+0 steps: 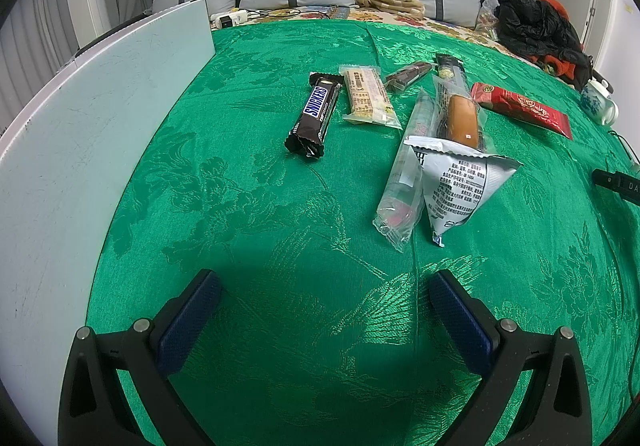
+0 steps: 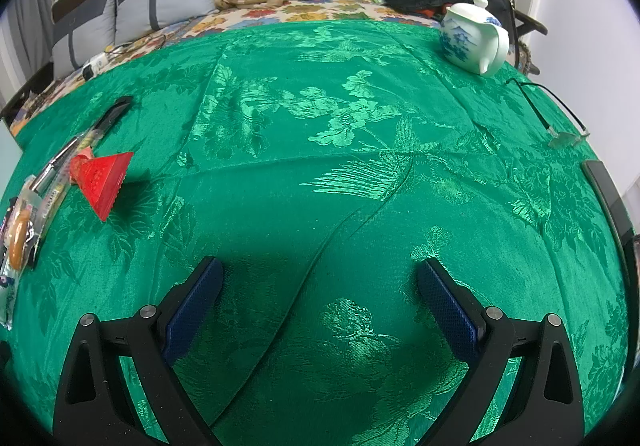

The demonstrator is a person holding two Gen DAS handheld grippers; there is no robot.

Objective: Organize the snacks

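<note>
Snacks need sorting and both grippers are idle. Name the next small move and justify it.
Probably ease the left gripper forward toward the Snickers bar: the gripper is open and empty, and the bar lies alone on the green cloth, clear of the overlapping packets.

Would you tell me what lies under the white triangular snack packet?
The white triangular packet overlaps the clear wrapper and the bread roll pack's near end. Whatever else it covers is hidden.

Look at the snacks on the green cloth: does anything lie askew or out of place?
Yes. The white triangular packet lies over the ends of the clear wrapper and the bun pack, in a heap. The Snickers bar and the beige bar lie apart, nearly parallel.
</note>
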